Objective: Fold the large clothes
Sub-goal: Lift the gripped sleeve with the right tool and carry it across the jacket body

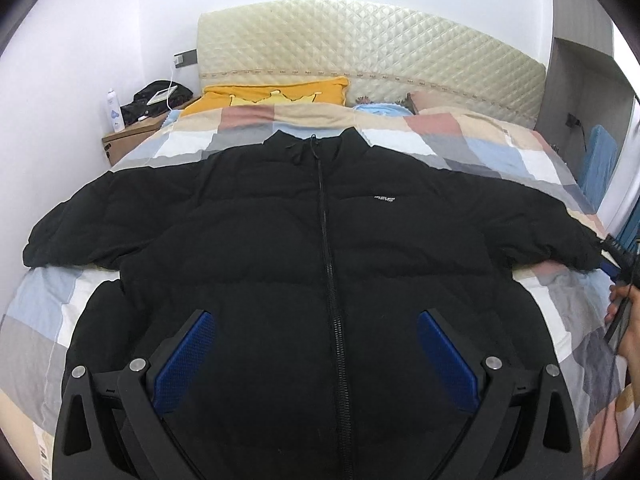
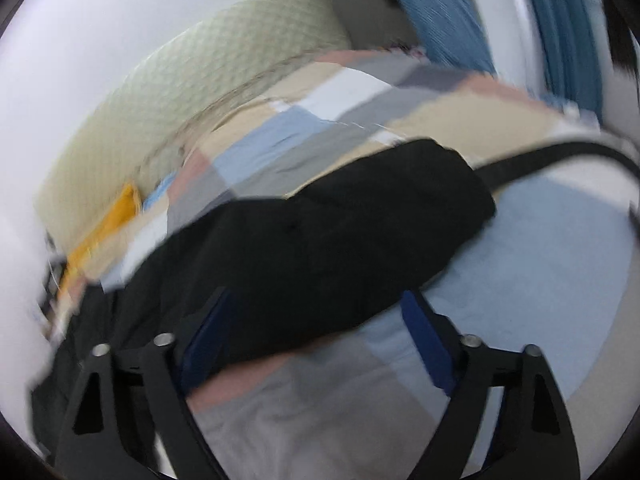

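Note:
A black puffer jacket (image 1: 280, 240) lies zipped and face up on the bed, both sleeves spread out to the sides. My left gripper (image 1: 315, 314) hovers open over the jacket's lower front, its blue pads (image 1: 184, 360) either side of the zipper with nothing clamped. At the far right edge of that view, my right gripper (image 1: 614, 258) is by the cuff of the jacket's right sleeve, with a hand (image 1: 624, 320) behind it. The right wrist view is blurred: my right gripper (image 2: 316, 294) stands open over the black sleeve (image 2: 320, 232), whose near edge lies between the fingers, unclamped.
A patchwork quilt (image 1: 460, 148) covers the bed, with a quilted cream headboard (image 1: 360, 48) behind. A yellow pillow (image 1: 272, 94) lies at the head. At back left, a wooden nightstand (image 1: 128, 136) holds a bottle and dark items. Blue fabric (image 1: 600, 160) hangs on the right.

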`<move>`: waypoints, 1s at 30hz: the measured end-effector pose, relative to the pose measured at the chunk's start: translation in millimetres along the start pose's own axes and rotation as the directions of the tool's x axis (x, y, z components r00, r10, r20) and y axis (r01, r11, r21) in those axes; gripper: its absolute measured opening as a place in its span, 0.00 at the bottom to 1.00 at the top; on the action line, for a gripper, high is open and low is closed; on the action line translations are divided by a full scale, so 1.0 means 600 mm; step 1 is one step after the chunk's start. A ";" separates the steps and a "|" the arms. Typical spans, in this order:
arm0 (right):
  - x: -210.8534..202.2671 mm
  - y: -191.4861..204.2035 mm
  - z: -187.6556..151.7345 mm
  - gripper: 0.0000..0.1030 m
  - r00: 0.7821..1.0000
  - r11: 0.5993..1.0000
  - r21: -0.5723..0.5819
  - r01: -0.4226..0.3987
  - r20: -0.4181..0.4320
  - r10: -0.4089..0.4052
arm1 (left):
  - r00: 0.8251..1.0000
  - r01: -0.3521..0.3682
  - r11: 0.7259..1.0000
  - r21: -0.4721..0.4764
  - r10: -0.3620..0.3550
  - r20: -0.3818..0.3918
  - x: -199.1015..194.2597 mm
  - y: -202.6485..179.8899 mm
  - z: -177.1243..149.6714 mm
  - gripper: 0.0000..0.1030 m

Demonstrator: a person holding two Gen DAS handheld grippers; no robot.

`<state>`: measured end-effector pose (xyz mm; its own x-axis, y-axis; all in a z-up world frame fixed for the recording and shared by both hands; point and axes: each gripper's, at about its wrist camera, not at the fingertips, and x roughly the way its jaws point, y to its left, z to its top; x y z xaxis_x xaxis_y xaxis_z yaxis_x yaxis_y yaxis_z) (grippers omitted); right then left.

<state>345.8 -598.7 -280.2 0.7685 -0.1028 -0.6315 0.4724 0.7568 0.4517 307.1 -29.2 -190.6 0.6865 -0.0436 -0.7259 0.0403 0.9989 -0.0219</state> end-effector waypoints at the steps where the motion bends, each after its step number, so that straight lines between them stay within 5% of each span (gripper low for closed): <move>1: 0.001 -0.028 0.011 0.72 1.000 0.997 0.074 -0.018 0.009 0.018 | 1.000 -0.003 1.000 0.000 0.003 -0.003 0.002 0.000 -0.001 0.99; 10: 0.066 -0.149 0.011 0.72 0.992 0.934 0.347 -0.086 -0.055 0.112 | 0.998 -0.006 1.000 -0.021 0.005 -0.061 0.053 -0.008 -0.006 0.99; 20: 0.118 -0.144 0.035 0.72 0.982 0.911 0.368 -0.188 0.044 0.184 | 0.999 -0.029 0.999 -0.018 0.028 -0.043 0.079 -0.026 -0.018 0.99; 24: 0.113 -0.136 0.042 0.71 0.966 0.893 0.372 -0.253 0.154 0.210 | 0.994 -0.079 0.997 0.020 0.080 -0.077 0.101 -0.047 -0.021 0.99; 27: 0.121 -0.108 0.053 0.70 0.967 0.916 0.316 -0.249 0.128 0.219 | 0.992 -0.071 0.997 0.006 0.071 -0.101 0.109 -0.049 -0.023 0.99; 30: 0.132 -0.081 0.055 0.54 0.976 0.940 0.264 -0.217 0.070 0.206 | 0.993 -0.079 0.997 0.014 0.080 -0.091 0.108 -0.053 -0.024 0.99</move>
<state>397.8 -665.0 -331.6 0.8776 0.0108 -0.4793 0.3908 0.5630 0.7282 339.6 -63.7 -246.7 0.6184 0.0381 -0.7849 -0.0042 0.9990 0.0452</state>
